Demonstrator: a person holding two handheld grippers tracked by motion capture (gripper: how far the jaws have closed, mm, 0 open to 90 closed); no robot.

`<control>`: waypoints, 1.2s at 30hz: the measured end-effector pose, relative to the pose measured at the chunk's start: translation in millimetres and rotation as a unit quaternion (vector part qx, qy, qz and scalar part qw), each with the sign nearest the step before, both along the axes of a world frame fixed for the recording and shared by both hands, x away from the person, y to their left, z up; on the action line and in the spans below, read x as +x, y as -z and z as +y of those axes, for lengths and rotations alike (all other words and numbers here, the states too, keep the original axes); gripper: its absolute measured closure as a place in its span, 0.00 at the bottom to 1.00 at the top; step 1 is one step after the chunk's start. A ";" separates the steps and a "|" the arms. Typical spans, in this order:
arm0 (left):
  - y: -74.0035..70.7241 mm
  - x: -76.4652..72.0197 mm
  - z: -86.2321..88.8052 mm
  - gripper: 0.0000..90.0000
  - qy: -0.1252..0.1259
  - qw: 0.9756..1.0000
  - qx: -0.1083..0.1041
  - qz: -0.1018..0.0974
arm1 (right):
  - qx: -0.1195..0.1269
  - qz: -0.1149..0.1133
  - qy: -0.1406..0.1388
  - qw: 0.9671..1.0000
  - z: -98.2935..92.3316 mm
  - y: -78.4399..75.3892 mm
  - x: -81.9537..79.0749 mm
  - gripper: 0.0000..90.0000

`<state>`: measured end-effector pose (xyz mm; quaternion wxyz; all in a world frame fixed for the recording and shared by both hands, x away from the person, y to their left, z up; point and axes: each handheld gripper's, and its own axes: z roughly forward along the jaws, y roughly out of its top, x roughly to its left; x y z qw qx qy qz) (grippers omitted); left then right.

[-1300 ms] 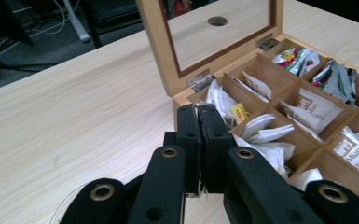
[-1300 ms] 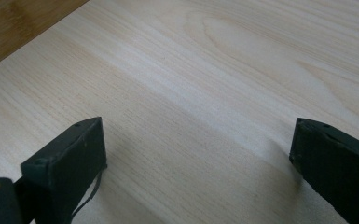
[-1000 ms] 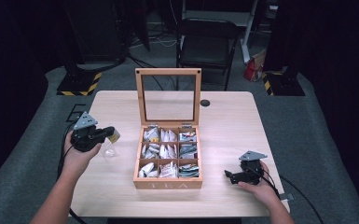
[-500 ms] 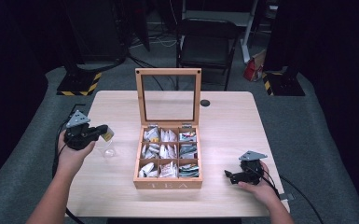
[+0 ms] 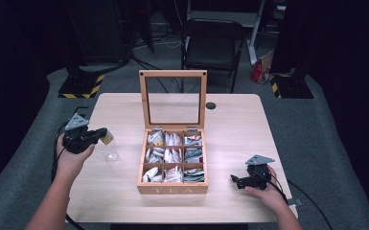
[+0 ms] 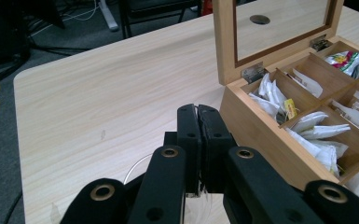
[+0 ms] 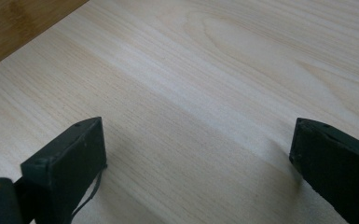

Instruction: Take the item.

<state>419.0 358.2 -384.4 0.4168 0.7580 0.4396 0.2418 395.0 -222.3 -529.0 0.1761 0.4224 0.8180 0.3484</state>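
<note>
Left gripper (image 5: 101,134) at nine o'clock of the open wooden tea box (image 5: 173,163), now further outward than before, jaws pinching a tea bag's yellow tag (image 5: 107,139) over a clear glass (image 5: 108,150), right gripper (image 5: 236,180) unmoved at four o'clock, jaws spread over the pale wooden table (image 5: 235,124)

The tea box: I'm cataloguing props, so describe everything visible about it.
The tea box looks like light wood, square, with TEA lettered on its front wall. Its hinged lid, a wooden frame around a clear pane, stands upright and open. Inside, nine compartments in three rows hold tea bags. It sits mid-table; neither gripper touches it.
</note>
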 end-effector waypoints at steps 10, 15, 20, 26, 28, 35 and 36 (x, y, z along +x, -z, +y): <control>6.9 1.4 4.7 0.98 -0.009 1.000 0.001 0.004 | 0.000 0.000 0.000 1.000 0.0 0.0 0.0 0.03; 12.7 2.3 8.3 0.98 -0.012 1.000 0.004 0.017 | 0.000 0.000 0.000 1.000 0.0 0.0 0.0 0.03; 17.8 4.2 9.6 0.98 -0.016 1.000 0.001 0.022 | 0.000 0.000 0.000 1.000 0.0 0.0 0.0 0.03; 25.5 6.8 10.9 0.98 -0.021 0.999 0.001 0.031 | 0.000 0.000 0.000 1.000 0.0 0.0 0.0 0.03; 28.0 7.1 11.7 0.98 -0.021 0.999 0.001 0.035 | 0.000 0.000 0.000 1.000 0.0 0.0 0.0 0.03; 35.6 8.9 13.1 0.98 -0.026 0.999 -0.001 0.043 | 0.000 0.000 0.000 1.000 0.0 0.0 0.0 0.03; 37.5 9.6 13.0 0.98 -0.028 0.999 -0.001 0.040 | 0.000 0.000 0.000 1.000 0.0 0.0 0.0 0.03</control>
